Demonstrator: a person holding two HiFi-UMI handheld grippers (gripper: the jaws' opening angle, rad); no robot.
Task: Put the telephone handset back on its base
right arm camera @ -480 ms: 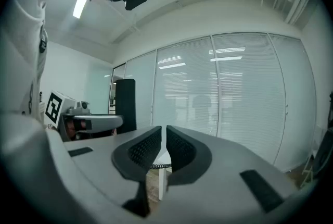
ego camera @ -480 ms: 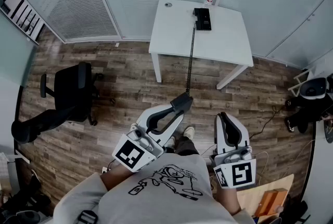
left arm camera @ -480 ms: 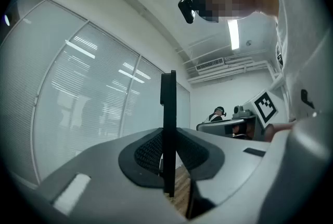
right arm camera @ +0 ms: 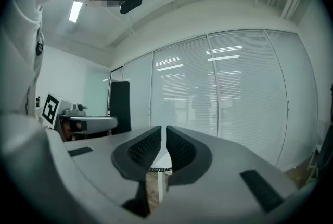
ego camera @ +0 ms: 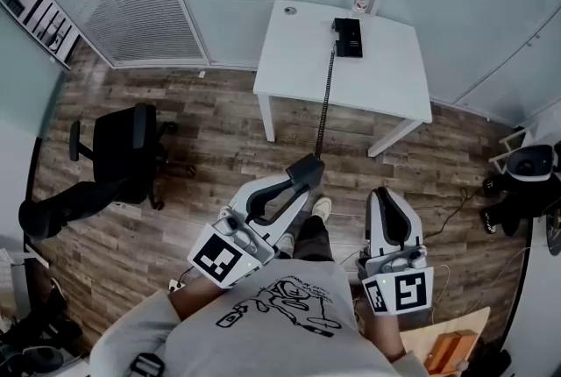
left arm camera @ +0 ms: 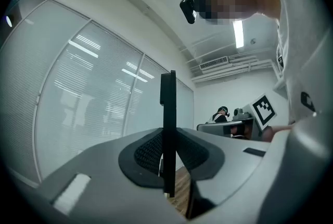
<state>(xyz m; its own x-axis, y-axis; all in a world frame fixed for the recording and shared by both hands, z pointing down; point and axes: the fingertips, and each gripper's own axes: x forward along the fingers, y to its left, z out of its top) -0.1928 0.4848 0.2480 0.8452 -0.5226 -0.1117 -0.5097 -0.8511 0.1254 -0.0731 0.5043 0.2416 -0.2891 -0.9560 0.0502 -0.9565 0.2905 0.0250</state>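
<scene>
One black handset (ego camera: pixel 306 168), flat slab, clamped edge-on between ribbed black pads of left gripper (ego camera: pixel 296 184), held roughly level over wood-plank floor (ego camera: pixel 210 147), well short of table. Coiled cord (ego camera: pixel 326 103) runs straight to black base (ego camera: pixel 348 37) on white table (ego camera: pixel 298 51). Right gripper (ego camera: pixel 387 202) alongside, level, jaws closed together, empty. Black office chair (ego camera: pixel 123 147) off left.

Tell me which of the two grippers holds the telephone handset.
The left gripper: its jaws clamp the black handset; the right gripper is shut, empty.
</scene>
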